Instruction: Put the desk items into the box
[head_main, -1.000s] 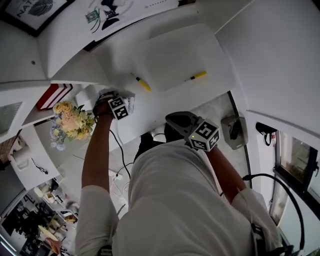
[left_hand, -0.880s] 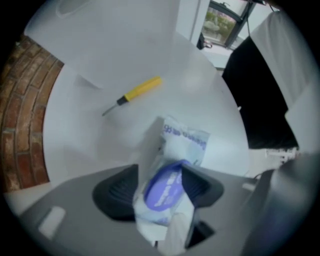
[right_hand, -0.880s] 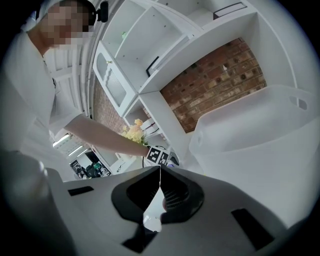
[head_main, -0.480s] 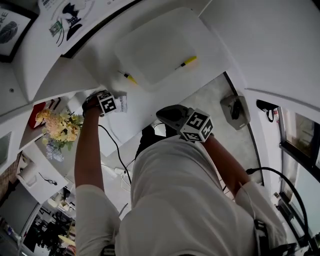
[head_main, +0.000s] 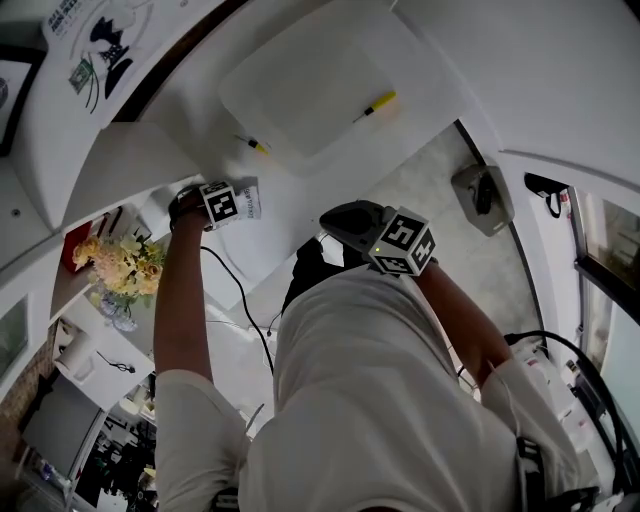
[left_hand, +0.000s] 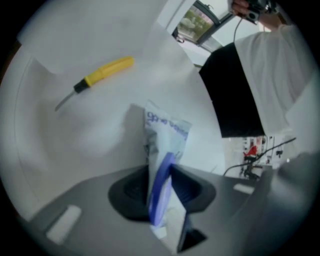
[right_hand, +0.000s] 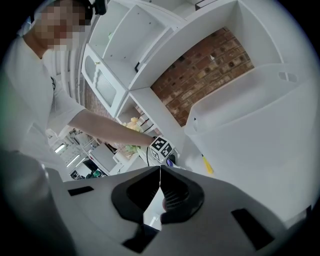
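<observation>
— What's worn?
— A white short-sleeved T-shirt (head_main: 370, 400) and dark trousers (head_main: 305, 278).
— And the grippers?
— The left gripper (left_hand: 161, 167) and right gripper (right_hand: 160, 170) are grey, each bearing a black-and-white marker cube (head_main: 403, 242); a black cable (head_main: 236, 292) trails by the left one.

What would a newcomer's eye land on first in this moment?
The left tongs, whose jaws have just been closing, pinch a white-and-blue packet over the white desk, with a yellow-handled pen lying nearby. Further back, a second yellow pen lies in the white box. The right tongs hang shut and empty by the person's white shirt.
</observation>
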